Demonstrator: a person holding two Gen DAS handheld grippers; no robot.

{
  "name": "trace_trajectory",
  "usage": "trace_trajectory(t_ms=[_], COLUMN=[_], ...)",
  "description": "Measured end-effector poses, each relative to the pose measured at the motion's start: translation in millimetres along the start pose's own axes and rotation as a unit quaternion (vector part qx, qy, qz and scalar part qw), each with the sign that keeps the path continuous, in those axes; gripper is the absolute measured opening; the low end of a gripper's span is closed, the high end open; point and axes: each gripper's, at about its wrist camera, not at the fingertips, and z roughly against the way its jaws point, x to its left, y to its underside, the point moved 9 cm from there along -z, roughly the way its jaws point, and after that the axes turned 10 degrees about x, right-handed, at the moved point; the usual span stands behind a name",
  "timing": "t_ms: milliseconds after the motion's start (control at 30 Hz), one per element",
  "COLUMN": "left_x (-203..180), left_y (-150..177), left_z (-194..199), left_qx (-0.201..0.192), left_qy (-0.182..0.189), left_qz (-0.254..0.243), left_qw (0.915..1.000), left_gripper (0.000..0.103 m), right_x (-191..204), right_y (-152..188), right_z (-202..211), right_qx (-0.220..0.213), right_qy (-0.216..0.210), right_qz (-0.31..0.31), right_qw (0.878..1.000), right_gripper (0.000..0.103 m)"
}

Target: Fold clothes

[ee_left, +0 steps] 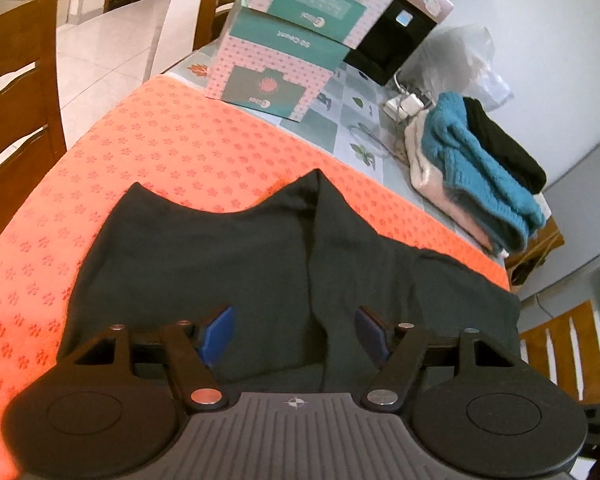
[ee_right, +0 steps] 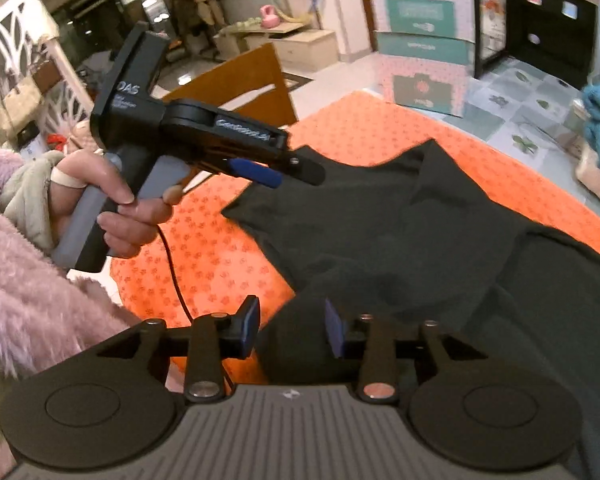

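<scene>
Left claw point(ee_left: 296, 332): released above the black garment point(ee_left: 220, 248).
Right claw point(ee_right: 290, 326): released, holding nothing.
Garment: near edge hidden behind both claws.

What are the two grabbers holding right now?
Nothing. The left gripper and the right gripper both hang open above the black garment, with no cloth pinched between their blue pads.
</scene>
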Motion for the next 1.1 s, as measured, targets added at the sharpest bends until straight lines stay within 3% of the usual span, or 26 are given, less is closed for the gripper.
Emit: trace_trajectory(t_ms=[200,367,600,867,1100], left_x=[-12.3,-29.1,-42.4,-36.7,-41.0], left_y=[-1.2,-7.7,-20.3,-37.9,-57.5], left_z=[-19.7,-48.3,-91.9,-119.2,-134.0], left_qx=[0.013,0.03,0.058,0.066,0.051], left_qy=[0.002,0.015,0.006,-0.017,-0.034], left_qz=[-0.014,-0.022,-0.043,-0.05,-0.062], left_qw=[0.9998,0.9992,0.9974,0.9964,0.9962], left_gripper=[0.073,0.073,0.073,0.072,0.071], right_x=[-52.9,-113.6,-214.3,-324.6,-397.8], right_y=[21.9,52.7,94.0,128.4,117.0], right_z=[17.9,33.2,56.2,74.3,70.4], right_qx=[-0.003,-0.008,-0.03,-0.057,-0.074], right_qy=[0.046,0.107,0.189,0.234,0.242], right_qz=[-0.082,-0.163,-0.269,-0.372,-0.411], right_qw=[0.996,0.981,0.944,0.897,0.876], right_gripper=[0.047,0.047,0.047,0.047,0.047])
